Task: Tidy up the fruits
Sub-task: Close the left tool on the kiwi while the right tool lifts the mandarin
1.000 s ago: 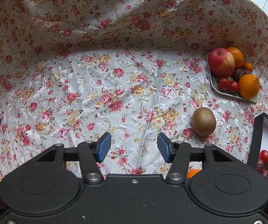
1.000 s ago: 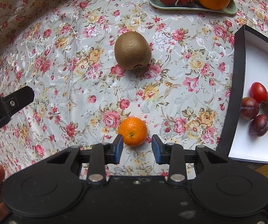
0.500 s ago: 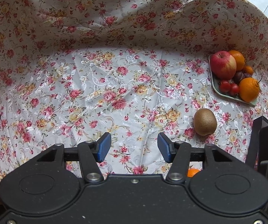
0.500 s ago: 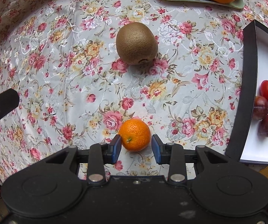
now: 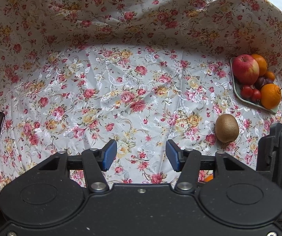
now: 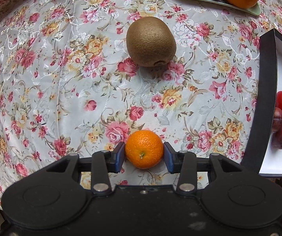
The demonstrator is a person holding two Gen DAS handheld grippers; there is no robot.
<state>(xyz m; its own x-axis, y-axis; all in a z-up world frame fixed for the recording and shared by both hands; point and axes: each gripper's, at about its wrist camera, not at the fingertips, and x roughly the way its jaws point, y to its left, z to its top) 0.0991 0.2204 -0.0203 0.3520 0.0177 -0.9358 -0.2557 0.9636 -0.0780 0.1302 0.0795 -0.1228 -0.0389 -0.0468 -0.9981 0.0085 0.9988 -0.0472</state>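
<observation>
the tangerine (image 6: 143,149) sits on the cloth (image 6: 62,78) right between the right gripper (image 6: 144,155) pads, whose jaws are opening around it. left gripper (image 5: 141,155), spread and empty, hangs farther left.

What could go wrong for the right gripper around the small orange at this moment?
1. The right gripper straddles the small orange with its jaws opening; the round fruit sits on the slick floral cloth and could roll or squirt out if the pads close off-centre.
2. The black wall of the white box stands close on the right, so a carry toward it might clip it.
3. The kiwi lies just ahead and could be nudged.
</observation>
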